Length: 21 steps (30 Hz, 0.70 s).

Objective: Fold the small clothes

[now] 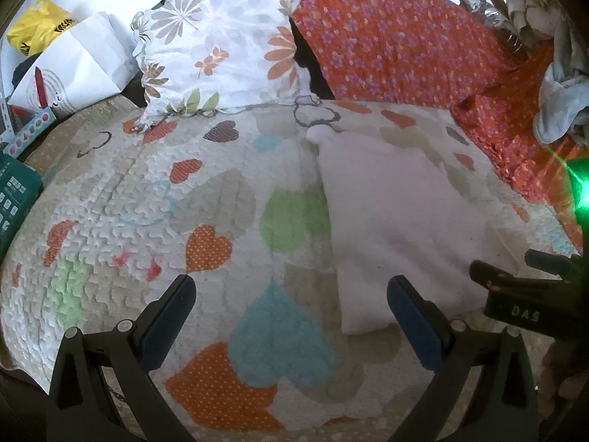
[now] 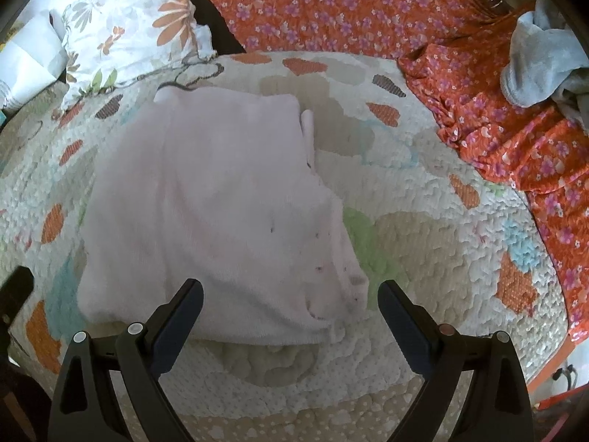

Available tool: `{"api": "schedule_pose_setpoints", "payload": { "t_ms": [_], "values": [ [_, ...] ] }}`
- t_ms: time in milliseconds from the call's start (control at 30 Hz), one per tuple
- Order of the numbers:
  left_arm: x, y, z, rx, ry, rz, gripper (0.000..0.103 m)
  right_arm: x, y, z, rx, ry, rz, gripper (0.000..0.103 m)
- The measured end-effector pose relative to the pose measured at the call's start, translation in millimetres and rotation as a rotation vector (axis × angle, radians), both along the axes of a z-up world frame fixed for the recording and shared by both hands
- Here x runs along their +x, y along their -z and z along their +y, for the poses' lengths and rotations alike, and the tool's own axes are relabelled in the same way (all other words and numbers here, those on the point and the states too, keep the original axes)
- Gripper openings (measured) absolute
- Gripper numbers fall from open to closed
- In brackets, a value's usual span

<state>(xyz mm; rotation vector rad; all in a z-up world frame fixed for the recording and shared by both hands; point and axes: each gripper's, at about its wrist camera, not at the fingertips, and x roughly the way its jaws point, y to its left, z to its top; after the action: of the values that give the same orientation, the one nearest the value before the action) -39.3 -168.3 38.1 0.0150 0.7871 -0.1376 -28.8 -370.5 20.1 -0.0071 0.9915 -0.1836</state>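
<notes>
Lying flat on the heart-print quilt [image 2: 423, 243] is a pale pink garment [image 2: 213, 202], already doubled over by the look of it, with loose layered edges bunched at its near right corner. The right gripper [image 2: 291, 302] hovers just above that near hem, jaws spread wide, holding nothing. The left gripper [image 1: 291, 294] hangs off to the garment's left side, jaws also spread and empty, its right finger [image 1: 412, 316] over the cloth's edge. Probably best to pinch both near corners through all layers, then lift evenly so nothing slides. Further out sit a floral pillow [image 1: 221, 48], an orange flowered blanket [image 2: 368, 7] and a grey cloth [image 2: 541, 62].
</notes>
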Motion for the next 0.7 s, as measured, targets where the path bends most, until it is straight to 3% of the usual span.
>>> {"api": "schedule_pose_setpoints", "payload": {
  "t_ms": [700],
  "values": [
    [13.2, 14.0, -2.4, -0.020, 0.004, 0.084, 0.103, -0.5, -4.2, 1.4, 0.047, -0.017, -0.017, 0.098]
  ]
}}
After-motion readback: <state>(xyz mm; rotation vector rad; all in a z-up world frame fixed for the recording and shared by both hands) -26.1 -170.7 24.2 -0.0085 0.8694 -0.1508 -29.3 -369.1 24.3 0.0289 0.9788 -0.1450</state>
